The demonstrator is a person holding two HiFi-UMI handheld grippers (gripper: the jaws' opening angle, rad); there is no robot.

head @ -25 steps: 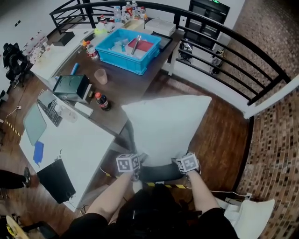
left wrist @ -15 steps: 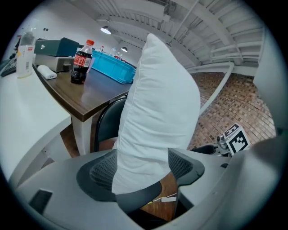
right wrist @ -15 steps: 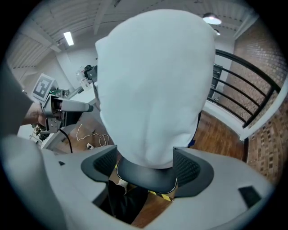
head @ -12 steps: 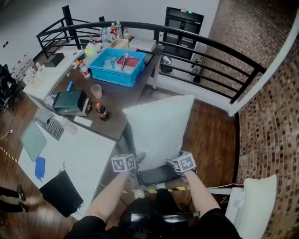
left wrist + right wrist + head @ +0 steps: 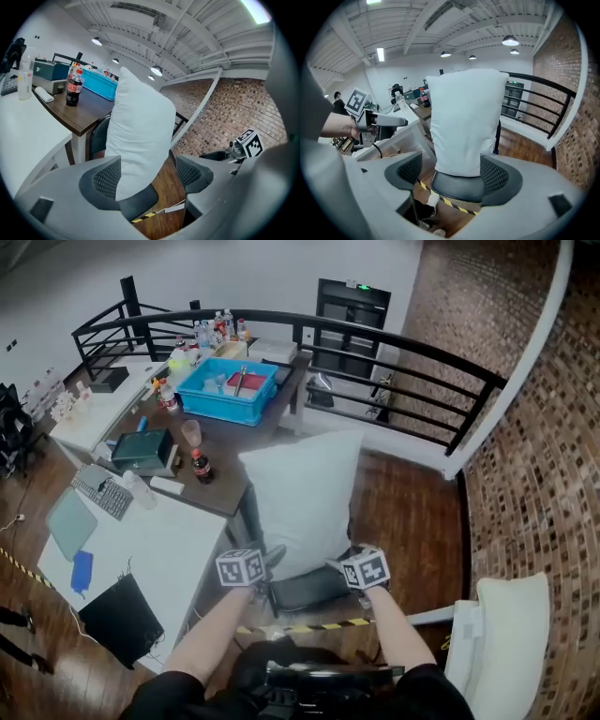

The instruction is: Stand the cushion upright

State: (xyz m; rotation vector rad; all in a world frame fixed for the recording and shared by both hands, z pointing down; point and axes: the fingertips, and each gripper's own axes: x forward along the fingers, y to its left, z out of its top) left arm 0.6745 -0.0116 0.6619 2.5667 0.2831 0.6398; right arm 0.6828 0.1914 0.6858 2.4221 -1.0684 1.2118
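The white cushion (image 5: 305, 493) stands upright on the black chair seat (image 5: 302, 590), its back against the chair's backrest. My left gripper (image 5: 269, 562) is pulled back from the cushion's lower left corner. Its jaws have just been opening and nothing is between them. My right gripper (image 5: 341, 564) hangs open near the lower right corner, also clear of the cushion. In the left gripper view the cushion (image 5: 140, 126) shows edge-on beyond the open gripper (image 5: 147, 172). In the right gripper view the cushion (image 5: 464, 122) faces me above the seat (image 5: 457, 185), beyond the open gripper (image 5: 452, 174).
A brown desk (image 5: 234, 442) left of the chair carries a blue crate (image 5: 228, 390), a cola bottle (image 5: 200, 468) and a green box (image 5: 142, 449). A white table (image 5: 150, 545) is nearer. A black railing (image 5: 394, 343) runs behind. Another white cushion (image 5: 506, 634) lies at right.
Both grippers have risen and drawn back from the cushion's bottom edge. The cushion stays upright on the seat. The head view has lifted, so the scene looks smaller.
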